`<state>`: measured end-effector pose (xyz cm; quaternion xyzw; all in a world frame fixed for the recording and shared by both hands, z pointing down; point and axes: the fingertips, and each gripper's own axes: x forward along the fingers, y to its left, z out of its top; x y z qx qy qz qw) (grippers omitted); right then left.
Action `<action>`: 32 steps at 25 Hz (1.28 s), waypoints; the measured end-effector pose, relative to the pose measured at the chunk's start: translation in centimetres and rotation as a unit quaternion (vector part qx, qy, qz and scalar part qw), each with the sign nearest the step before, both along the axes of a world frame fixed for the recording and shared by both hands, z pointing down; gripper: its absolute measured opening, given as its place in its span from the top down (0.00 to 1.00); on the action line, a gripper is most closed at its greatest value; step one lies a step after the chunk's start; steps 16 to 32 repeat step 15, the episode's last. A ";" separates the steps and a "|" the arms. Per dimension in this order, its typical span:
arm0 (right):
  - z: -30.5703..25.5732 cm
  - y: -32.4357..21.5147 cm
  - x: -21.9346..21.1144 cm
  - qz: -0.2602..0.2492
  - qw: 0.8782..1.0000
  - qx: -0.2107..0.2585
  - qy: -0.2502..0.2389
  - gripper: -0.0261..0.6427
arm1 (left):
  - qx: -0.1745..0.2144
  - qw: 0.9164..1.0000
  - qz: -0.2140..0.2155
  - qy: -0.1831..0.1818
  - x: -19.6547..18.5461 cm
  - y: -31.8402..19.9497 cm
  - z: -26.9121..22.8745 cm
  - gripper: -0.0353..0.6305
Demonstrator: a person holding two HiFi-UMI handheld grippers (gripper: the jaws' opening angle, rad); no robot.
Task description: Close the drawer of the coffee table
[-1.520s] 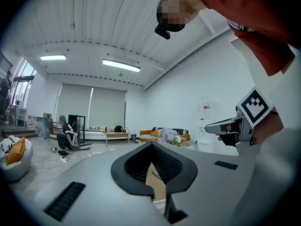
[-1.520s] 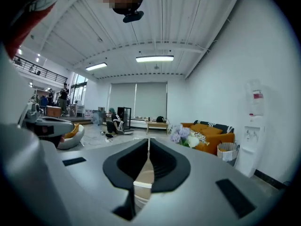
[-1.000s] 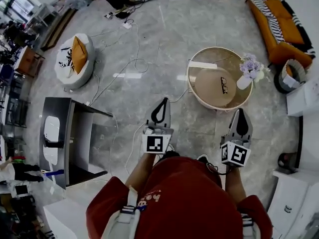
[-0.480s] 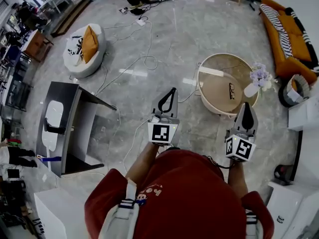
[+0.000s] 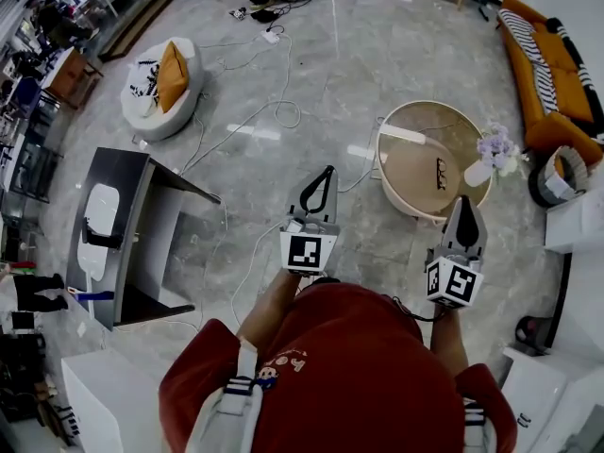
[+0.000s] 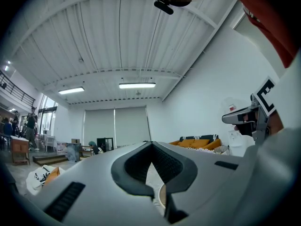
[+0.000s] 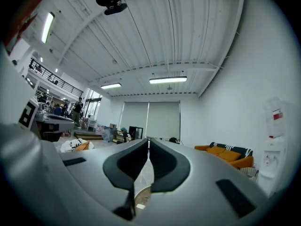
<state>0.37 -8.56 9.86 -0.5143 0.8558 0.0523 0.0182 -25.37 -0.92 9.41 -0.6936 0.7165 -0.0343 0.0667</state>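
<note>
The round beige coffee table [image 5: 415, 173] stands on the marble floor, ahead and right of me in the head view. It carries a vase of pale flowers [image 5: 489, 154] and a small dark item [image 5: 441, 170]. A white slab [image 5: 403, 134] lies at its far-left rim; whether that is the drawer I cannot tell. My left gripper [image 5: 327, 172] points level over bare floor left of the table, jaws shut on nothing. My right gripper [image 5: 469, 203] hovers at the table's near rim, also shut and empty. A curved edge of the table [image 7: 141, 197] shows under the right jaws.
A black desk [image 5: 123, 234] stands at the left. A white beanbag with an orange cushion [image 5: 165, 88] sits at the far left. Cables [image 5: 255, 111] trail across the floor. An orange sofa [image 5: 547, 74] and white cabinets [image 5: 576, 220] line the right side.
Both grippers and the view have crept forward toward the round table, which now sits nearer the right gripper. Both pairs of jaws have stayed shut.
</note>
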 end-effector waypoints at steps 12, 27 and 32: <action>0.6 -0.4 -0.4 -0.008 1.000 -0.001 0.011 0.92 | -0.007 1.000 -0.005 0.002 0.1 -0.2 1.1 0.93; 0.5 -0.5 -0.3 -0.006 1.000 -0.001 0.012 0.92 | -0.008 1.000 -0.003 -0.002 0.1 -0.3 1.2 0.93; 0.5 -0.5 -0.3 -0.006 1.000 -0.001 0.012 0.92 | -0.008 1.000 -0.003 -0.002 0.1 -0.3 1.2 0.93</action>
